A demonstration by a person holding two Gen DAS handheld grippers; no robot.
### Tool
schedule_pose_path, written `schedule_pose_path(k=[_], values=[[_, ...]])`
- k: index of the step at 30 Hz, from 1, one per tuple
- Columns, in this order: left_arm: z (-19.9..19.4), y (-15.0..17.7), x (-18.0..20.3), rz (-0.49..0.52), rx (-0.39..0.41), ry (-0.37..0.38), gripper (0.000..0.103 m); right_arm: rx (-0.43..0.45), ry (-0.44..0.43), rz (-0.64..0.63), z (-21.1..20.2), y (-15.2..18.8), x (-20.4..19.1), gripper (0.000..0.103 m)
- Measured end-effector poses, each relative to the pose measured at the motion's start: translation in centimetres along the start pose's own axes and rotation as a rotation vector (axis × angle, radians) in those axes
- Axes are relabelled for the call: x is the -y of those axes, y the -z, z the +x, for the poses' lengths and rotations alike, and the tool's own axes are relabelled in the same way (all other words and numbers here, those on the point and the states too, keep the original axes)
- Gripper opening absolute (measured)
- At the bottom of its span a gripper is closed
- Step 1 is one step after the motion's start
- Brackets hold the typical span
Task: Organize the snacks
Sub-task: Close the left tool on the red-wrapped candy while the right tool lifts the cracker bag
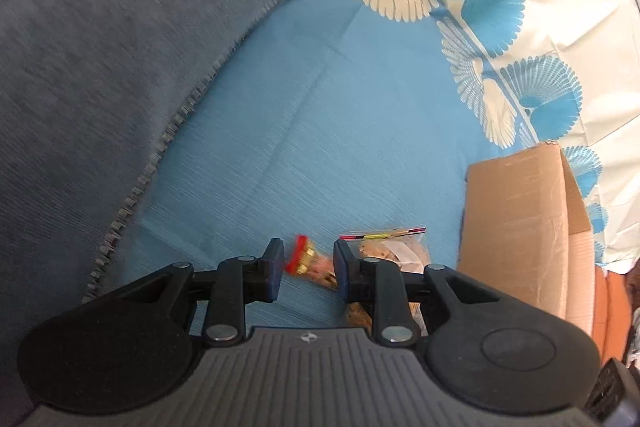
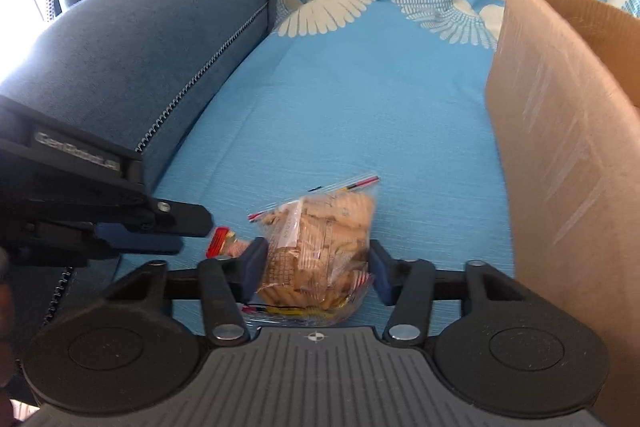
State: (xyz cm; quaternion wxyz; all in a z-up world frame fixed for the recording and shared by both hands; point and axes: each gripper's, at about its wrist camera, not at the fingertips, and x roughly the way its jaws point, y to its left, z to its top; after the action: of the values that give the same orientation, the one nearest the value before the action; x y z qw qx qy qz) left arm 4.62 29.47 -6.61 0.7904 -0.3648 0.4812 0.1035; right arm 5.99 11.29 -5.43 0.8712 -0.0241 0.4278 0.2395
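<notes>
The small red-topped snack packet (image 1: 306, 261) is motion-blurred in the left wrist view, its print unreadable, and in the right wrist view the gripper's left finger hides its lower end. The cardboard box (image 2: 560, 131) is cut off at the right edge of both views, its inside unseen. The clear bag of biscuits (image 2: 320, 247) has its near edge hidden behind the gripper body at lower centre.

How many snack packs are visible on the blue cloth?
2: a clear zip bag of biscuits between the right gripper fingers, and a small red-topped packet beside it, ahead of the left gripper. Others may be hidden.
</notes>
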Motion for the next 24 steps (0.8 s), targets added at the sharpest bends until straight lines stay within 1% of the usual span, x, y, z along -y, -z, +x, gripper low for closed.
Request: schedule_pose_path(k=[2, 5, 6, 9, 11, 12, 16, 18, 19, 22, 24], values=[[0.4, 0.2, 0.4, -0.001, -0.023, 0.012, 0.032, 0.007, 0.026, -0.038, -0.7, 0.0, 0.0, 0.052], [1.1, 0.5, 1.2, 0.003, -0.050, 0.017, 0.035, 0.006, 0.041, -0.077, -1.9, 0.6, 0.2, 0.052], [1.4, 0.6, 1.5, 0.003, -0.056, 0.015, 0.038, -0.001, 0.052, -0.083, -2.1, 0.8, 0.4, 0.052], [2.3, 0.9, 2.1, 0.003, -0.070, 0.003, 0.042, -0.050, 0.056, -0.089, -1.9, 1.8, 1.1, 0.052], [2.8, 1.1, 2.6, 0.008, -0.072, -0.017, 0.042, -0.080, 0.051, -0.088, -1.7, 2.4, 1.3, 0.052], [3.0, 1.2, 3.1, 0.022, -0.067, -0.029, 0.042, -0.080, 0.048, -0.094, -1.7, 2.6, 1.3, 0.052], [3.7, 1.5, 5.2, 0.131, -0.031, -0.098, 0.042, -0.086, 0.033, -0.101, -1.6, 2.7, 1.1, 0.053], [4.1, 1.8, 6.1, 0.187, -0.017, -0.127, 0.044, -0.093, 0.033, -0.102, -1.6, 2.8, 1.1, 0.053], [4.2, 1.8, 6.4, 0.211, -0.012, -0.137, 0.047, -0.097, 0.033, -0.105, -1.5, 2.8, 1.0, 0.054], [4.6, 1.9, 7.0, 0.268, 0.001, -0.165, 0.047, -0.108, 0.039, -0.113, -1.2, 2.9, 1.0, 0.056], [4.7, 1.8, 7.2, 0.292, 0.003, -0.172, 0.046, -0.119, 0.037, -0.110, -0.2, 2.2, 1.3, 0.057]])
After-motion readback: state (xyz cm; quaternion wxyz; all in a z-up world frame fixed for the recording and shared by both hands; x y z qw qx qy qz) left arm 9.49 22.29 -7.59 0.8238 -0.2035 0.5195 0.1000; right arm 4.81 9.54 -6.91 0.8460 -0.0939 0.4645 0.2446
